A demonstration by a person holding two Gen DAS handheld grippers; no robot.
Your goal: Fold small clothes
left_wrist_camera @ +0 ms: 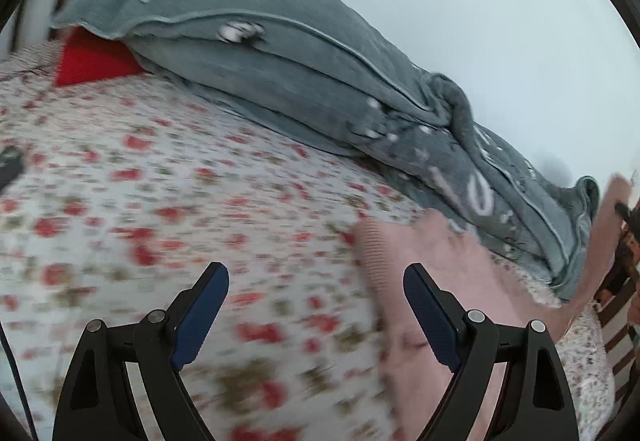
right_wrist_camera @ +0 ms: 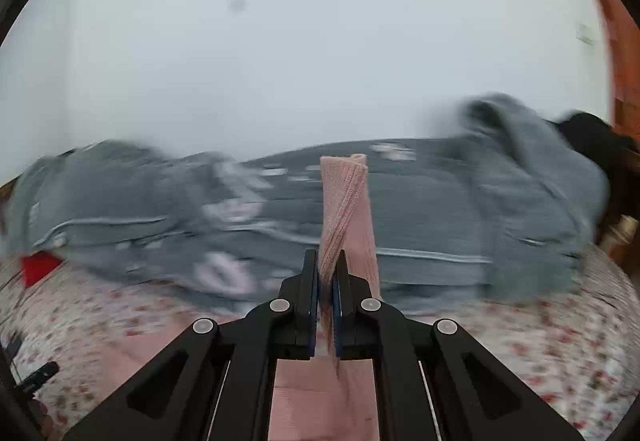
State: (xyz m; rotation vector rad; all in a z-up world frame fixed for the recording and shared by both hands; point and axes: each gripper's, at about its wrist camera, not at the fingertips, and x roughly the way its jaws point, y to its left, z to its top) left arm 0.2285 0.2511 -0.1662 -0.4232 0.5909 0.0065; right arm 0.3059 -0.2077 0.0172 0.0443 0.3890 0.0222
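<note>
Motion blur smears the floral bed (left_wrist_camera: 140, 201) and grey blanket (left_wrist_camera: 280, 73), yet the right gripper (right_wrist_camera: 328, 265) clearly clamps a pink knit garment (right_wrist_camera: 346, 201) whose ribbed strip stands upright between its fingers, while the left gripper (left_wrist_camera: 316, 281) hangs spread, empty, beside the garment's blurred rest.

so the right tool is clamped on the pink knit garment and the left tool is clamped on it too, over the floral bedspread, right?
Not quite. The left tool is open and holds nothing; the left wrist view shows its pads spread wide above the floral bedspread. The right tool is indeed clamped on the pink knit garment, as the right wrist view shows.
</note>
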